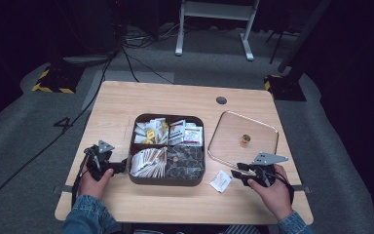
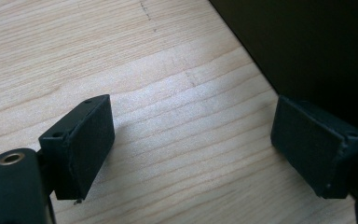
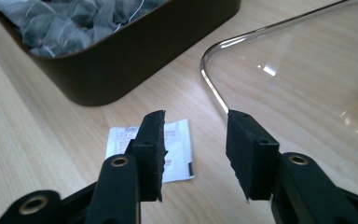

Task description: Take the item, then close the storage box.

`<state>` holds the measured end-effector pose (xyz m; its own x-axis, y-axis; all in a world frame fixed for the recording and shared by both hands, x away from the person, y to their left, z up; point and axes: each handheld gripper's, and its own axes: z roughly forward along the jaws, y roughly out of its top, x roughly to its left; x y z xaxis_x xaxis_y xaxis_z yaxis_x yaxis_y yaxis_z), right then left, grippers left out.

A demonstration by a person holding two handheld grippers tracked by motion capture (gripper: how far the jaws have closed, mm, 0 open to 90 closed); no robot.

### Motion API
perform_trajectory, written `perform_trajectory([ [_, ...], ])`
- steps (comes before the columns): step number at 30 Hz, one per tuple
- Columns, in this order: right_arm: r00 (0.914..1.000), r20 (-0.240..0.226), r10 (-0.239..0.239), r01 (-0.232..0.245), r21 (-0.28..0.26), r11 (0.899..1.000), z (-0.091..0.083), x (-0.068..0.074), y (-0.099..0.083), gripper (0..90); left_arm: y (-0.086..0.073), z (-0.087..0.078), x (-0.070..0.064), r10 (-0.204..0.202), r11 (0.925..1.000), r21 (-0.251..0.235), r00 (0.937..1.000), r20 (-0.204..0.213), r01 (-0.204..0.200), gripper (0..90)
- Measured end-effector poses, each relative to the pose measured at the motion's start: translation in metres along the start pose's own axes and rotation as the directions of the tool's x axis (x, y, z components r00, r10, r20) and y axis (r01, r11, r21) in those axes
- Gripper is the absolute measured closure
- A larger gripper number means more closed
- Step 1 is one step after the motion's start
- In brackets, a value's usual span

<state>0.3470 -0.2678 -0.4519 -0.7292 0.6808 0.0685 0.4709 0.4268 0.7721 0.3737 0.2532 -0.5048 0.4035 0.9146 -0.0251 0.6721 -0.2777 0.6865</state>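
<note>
1. The desk [image 1: 126, 97] is pale wood with a fine straight grain, a round dark cable port near its far edge
2. A dark brown box [image 1: 166, 180] with rounded corners sits in the middle, split into four compartments: yellow-and-white packets far left, red-and-white packets far right, slim paper sticks near left, gauzy grey tea bags near right
3. In the right gripper view the tea bags [image 3: 65, 23] look crumpled and mesh-like, with thin strings, behind the box's smooth brown wall
4. A clear lid [image 1: 268, 134], a rounded square with a thin glossy rim and a small brass-coloured knob at its centre, lies flat on the desk just right of the box
5. A small white packet [image 1: 220, 181], flat and rectangular with fine print, lies on the desk between the box's near right corner and the right gripper [image 1: 237, 174]
6. The right gripper's matte black jaws stand moderately apart and hold nothing, just short of the packet
7. The left gripper [image 1: 124, 166] sits low at the box's left wall, its jaws wide apart over bare wood, holding nothing
</note>
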Motion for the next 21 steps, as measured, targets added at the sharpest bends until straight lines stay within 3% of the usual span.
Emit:
perform_trajectory([
  [9, 0.9983, 0.052, -0.027, 0.028, -0.015, 0.999, -0.006, -0.013, 0.018, 50.2, 0.001, 0.001, 0.0, -0.007, 1.0, -0.004, 0.9999, -0.01, 0.007, 13.9],
  [21, 0.9963, 0.081, 0.028, -0.026, -0.037, 0.999, -0.002, -0.05, 0.037, 44.0, 0.0, 0.0, 0.0, -0.012, 0.9999, -0.003, 0.9999, -0.011, 0.012, 14.1],
])
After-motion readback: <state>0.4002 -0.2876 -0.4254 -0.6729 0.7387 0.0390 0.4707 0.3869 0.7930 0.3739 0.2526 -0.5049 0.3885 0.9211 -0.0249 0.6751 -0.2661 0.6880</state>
